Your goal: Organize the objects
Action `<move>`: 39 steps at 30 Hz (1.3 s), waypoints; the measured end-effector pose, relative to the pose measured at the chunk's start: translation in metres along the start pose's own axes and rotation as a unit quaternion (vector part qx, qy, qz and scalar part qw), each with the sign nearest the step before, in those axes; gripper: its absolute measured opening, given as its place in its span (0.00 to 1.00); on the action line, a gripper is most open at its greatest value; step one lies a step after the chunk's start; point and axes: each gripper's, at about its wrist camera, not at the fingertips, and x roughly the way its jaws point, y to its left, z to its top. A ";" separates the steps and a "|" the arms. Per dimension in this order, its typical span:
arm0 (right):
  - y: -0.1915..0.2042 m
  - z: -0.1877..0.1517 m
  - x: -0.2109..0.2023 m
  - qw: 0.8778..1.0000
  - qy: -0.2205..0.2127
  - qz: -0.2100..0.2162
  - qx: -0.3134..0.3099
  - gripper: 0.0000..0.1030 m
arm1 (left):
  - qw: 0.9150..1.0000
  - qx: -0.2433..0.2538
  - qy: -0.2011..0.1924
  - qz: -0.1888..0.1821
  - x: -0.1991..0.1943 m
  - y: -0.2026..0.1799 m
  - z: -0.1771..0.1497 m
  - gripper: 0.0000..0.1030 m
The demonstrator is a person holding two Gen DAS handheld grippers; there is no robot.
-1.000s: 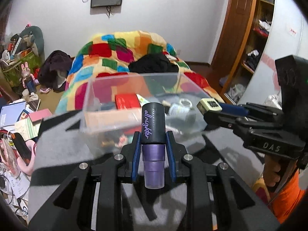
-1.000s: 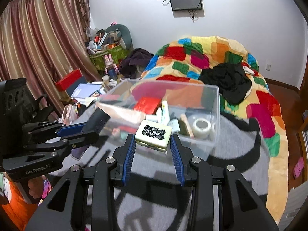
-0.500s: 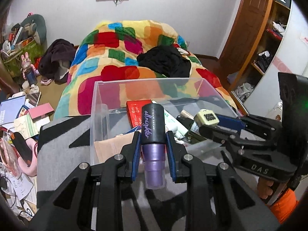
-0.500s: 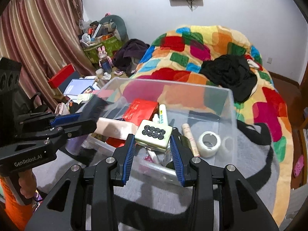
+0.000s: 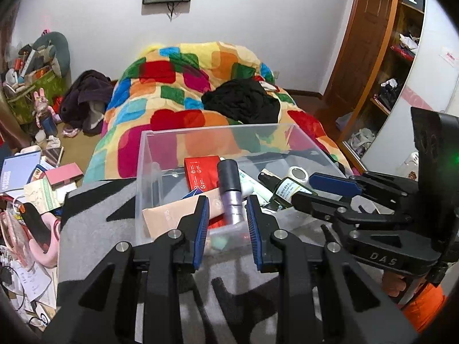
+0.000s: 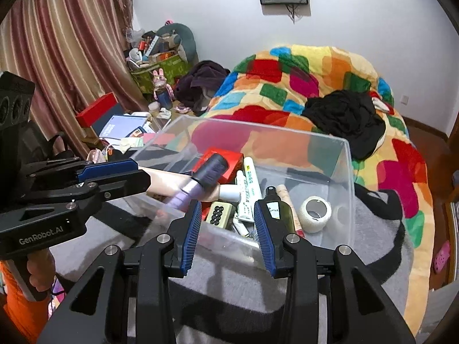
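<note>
A clear plastic bin [image 5: 149, 172] [image 6: 348, 177] stands on the grey blanket [image 5: 94, 220]. My left gripper [image 5: 226, 209] is open over its near edge; the purple bottle with a black cap [image 5: 231, 190] [image 6: 198, 185] is loose between the jaws, tilting into the bin. My right gripper [image 6: 226, 215] is open over the bin. The cream mahjong tile [image 6: 219, 213] lies inside the bin below it. The bin also holds a red box [image 5: 200, 172], a dark green bottle [image 6: 276, 206], a tape roll [image 6: 315, 210] and white tubes [image 6: 249, 189].
A bed with a patchwork quilt [image 5: 186, 91] and black clothes [image 5: 243, 100] lies beyond the bin. Books and clutter [image 5: 25, 177] cover the floor on the left. A wooden shelf [image 5: 387, 57] stands at the right. Curtains [image 6: 57, 57] hang on the left.
Both grippers have opened over the bin. The purple bottle has slipped out of the left jaws and the mahjong tile has dropped from the right jaws into the bin.
</note>
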 end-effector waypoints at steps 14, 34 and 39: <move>0.015 -0.024 -0.056 0.996 -0.091 -0.015 -0.015 0.71 | 0.993 -0.010 -0.100 0.058 -0.043 -0.008 -0.037 0.81; 0.005 -0.052 -0.057 0.996 -0.083 -0.027 0.004 0.81 | 0.993 -0.017 -0.098 0.059 -0.037 -0.019 -0.065 0.90; 0.003 -0.054 -0.054 0.997 -0.079 -0.023 0.010 0.81 | 0.994 -0.016 -0.096 0.059 -0.036 -0.021 -0.066 0.90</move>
